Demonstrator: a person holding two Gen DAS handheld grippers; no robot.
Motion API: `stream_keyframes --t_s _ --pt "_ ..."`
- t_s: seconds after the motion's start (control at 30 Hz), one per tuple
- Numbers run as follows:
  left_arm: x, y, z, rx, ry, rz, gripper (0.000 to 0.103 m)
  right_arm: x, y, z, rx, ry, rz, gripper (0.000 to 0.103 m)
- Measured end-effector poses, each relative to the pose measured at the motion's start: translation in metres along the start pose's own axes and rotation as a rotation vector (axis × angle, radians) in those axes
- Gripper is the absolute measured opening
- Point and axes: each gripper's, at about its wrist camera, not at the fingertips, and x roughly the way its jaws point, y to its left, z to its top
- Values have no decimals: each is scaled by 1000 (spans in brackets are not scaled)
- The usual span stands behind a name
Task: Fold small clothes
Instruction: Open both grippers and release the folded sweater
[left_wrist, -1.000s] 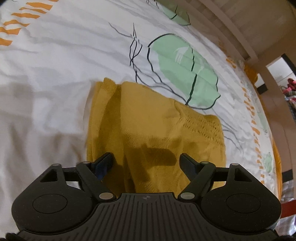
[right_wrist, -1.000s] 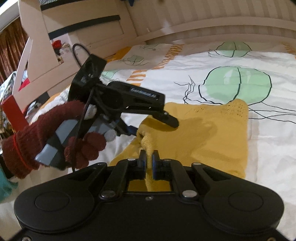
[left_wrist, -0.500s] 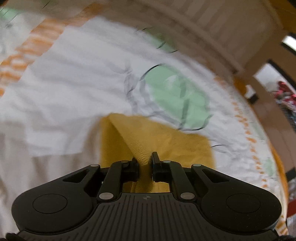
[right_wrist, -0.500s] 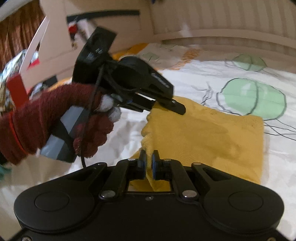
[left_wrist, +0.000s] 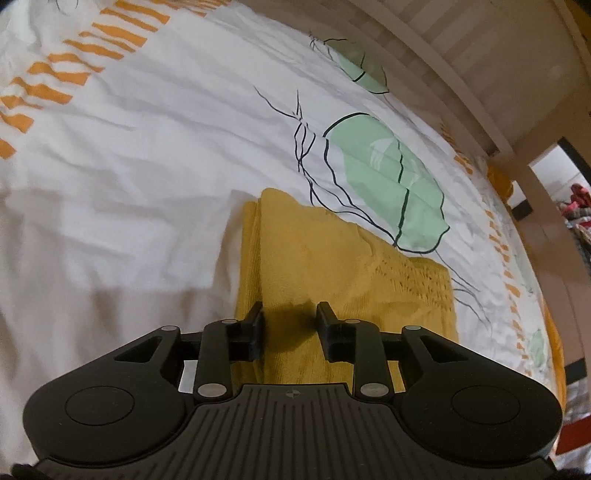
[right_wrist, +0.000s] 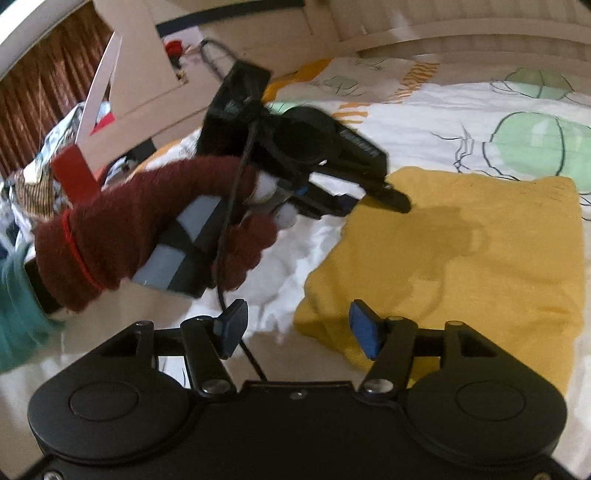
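Both tools, left tool (left_wrist: 290, 332) and right tool (right_wrist: 297, 332), gape released over the yellow garment (left_wrist: 325, 266), its near edge hidden.

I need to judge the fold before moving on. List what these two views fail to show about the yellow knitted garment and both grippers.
- Yellow knitted garment: left wrist view, near edge hidden behind the open left gripper.
- Right wrist view: the garment's near corner is covered by the open right gripper.
- Layers under the fold: hidden by the top layer in both views.
- Left gripper's far finger: right wrist view, motion-blurred.
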Motion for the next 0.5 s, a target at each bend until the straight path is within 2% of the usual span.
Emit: stream_keyframes --t_s 0.13,0.23,0.3,0.43,0.5 --pt "-14 -1 -8 30 -15 37 39 -4 -10 1 47 -16 -29 73" --pt "-23 0 -13 39 -18 48 39 6 -11 6 56 -25 -19 73" --pt "-29 2 -16 31 -21 51 40 21 -8 7 49 3 2 74" --pt "-38 6 -21 14 -20 44 45 47 10 0 -12 112 85 76" --pt "-40 6 -25 9 -13 35 49 42 19 -2 -58 115 100 74"
